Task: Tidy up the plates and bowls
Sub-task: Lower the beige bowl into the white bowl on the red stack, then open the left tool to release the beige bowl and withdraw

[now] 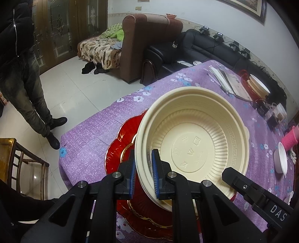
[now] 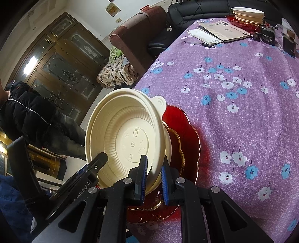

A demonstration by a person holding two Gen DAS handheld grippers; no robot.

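1. The table [image 2: 243, 112] fills most of both views, under a purple cloth printed with white and blue flowers; its near corner hangs toward a pale tiled floor.
2. A person in a dark padded jacket [image 1: 16, 28] stands on the floor to the left of the table, well apart from it.
3. A red scalloped plate [image 2: 188, 134] with a gold inner edge lies flat on the cloth near the table's corner.
4. The cream bowl [image 1: 196, 134] is tilted over that red plate, inside facing the cameras, with ribbed walls and embossed marks in its base; it looks like two bowls nested, though I cannot be sure; a small tab juts from the rim in the right wrist view.
5. The left gripper [image 1: 143, 173] is closed tight on the bowl's rim, one blue pad inside the wall and one outside.
6. The right gripper [image 2: 154, 179] pinches the opposite rim in the same fashion, its blue pads clamped on the wall.
7. At the table's far end sits another stack of cream bowls on a red plate [image 2: 246, 14]; booklets [image 2: 222, 30] and a pen [image 2: 200, 44] lie near it.
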